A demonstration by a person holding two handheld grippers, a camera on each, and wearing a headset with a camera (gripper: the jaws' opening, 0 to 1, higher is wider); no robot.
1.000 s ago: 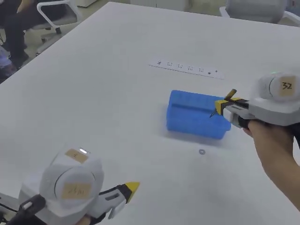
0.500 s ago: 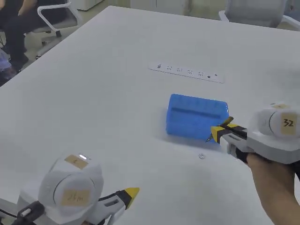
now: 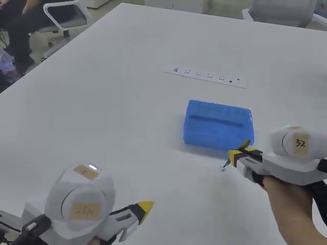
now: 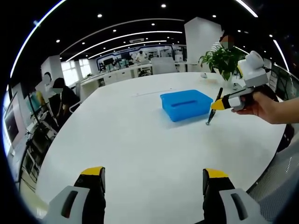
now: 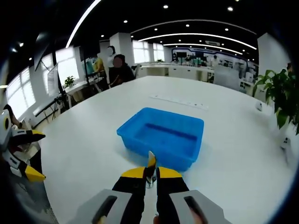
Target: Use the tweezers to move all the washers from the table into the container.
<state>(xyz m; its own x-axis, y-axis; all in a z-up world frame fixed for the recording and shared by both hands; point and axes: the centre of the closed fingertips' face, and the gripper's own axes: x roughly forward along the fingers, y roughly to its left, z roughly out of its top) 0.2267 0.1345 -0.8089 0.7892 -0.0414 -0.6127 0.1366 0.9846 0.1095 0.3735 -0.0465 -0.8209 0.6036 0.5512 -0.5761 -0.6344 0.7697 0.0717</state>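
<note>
The right gripper (image 3: 236,155) is clenched on the tweezers (image 3: 226,164); the left gripper (image 4: 153,172) idles with its jaws spread. Within 1 s the right has dropped from over the blue container (image 3: 218,125) to the table (image 3: 127,102) just before its near wall — a fresh pick, I judge. The tweezers stand steep, long axis tilted, tips down on the table — any washer there is too small to make out.

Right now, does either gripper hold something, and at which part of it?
The right gripper is shut on the tweezers around the middle of their length, with the tips pointing down. The left gripper is open and holds nothing.
</note>
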